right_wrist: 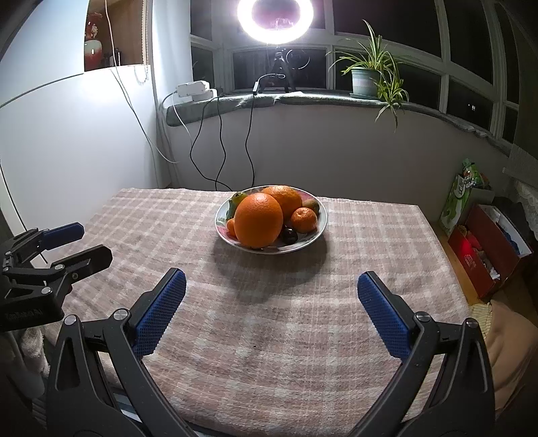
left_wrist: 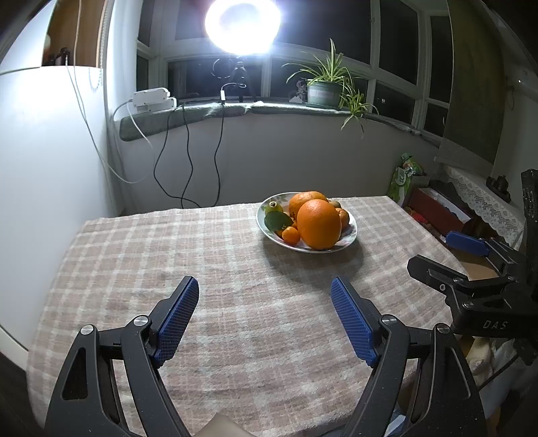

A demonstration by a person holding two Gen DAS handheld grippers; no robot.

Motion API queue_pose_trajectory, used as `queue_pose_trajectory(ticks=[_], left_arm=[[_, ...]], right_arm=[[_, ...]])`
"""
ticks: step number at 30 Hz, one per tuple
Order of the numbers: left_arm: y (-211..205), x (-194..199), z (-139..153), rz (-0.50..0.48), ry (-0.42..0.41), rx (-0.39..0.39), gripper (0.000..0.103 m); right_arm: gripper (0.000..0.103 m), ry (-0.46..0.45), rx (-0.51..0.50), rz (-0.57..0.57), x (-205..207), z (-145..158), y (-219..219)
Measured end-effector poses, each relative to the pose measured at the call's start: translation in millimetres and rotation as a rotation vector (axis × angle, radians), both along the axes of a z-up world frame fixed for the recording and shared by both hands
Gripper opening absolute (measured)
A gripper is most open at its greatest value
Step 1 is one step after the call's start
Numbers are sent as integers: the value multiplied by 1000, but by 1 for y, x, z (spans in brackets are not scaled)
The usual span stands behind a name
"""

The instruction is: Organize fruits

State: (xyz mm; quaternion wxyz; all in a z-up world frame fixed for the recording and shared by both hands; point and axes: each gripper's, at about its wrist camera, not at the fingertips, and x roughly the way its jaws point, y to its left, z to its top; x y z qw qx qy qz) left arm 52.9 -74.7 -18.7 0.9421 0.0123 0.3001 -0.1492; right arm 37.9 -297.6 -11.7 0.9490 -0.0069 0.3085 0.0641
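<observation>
Plate (right_wrist: 321, 223): white dish at frame centre in the right wrist view, right of centre in the left wrist view (left_wrist: 264, 227); sits on the checked cloth of the surface (right_wrist: 269, 336), toward its far edge.
Fruit: large orange (right_wrist: 258, 220) at the front of the pile, second orange (right_wrist: 285, 200) touching it behind; small mandarin (right_wrist: 303, 220) at its right; dark round fruit (right_wrist: 289, 235) at the front rim; kiwi-like brown fruit (right_wrist: 311, 204) at the back right; green fruit (left_wrist: 273, 207) and a leaf (left_wrist: 277, 221) on the left of the dish.
Plate vs. fingers: well apart from both grippers, above and beyond the fingertips in both frames; bare cloth lies between.
Left gripper (left_wrist: 265, 289): fingers (left_wrist: 178, 319) spread wide, blue ribbed pads facing inward, nothing between them, touching nothing. Seen also at the left edge of the right wrist view (right_wrist: 80, 242).
Right gripper (right_wrist: 271, 284): fingers (right_wrist: 383, 312) spread wide, empty, hovering over the cloth. Seen also at the right edge of the left wrist view (left_wrist: 467, 242).
Writing: "DAS" in pale letters on the right gripper's black body (left_wrist: 494, 324). Lettering on the left gripper's body, too blurred to read. Green package (right_wrist: 460, 198) at right carries print, unreadable.
Background: ring light (right_wrist: 275, 20) top centre; potted plant (right_wrist: 364, 80) on the sill.
</observation>
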Motion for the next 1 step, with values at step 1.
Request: queue_pose_trajectory(ticks=[1], left_arm=[[0,0,0,0,4,0,81]], right_arm=[[103,1,2,-1,1,0,0]])
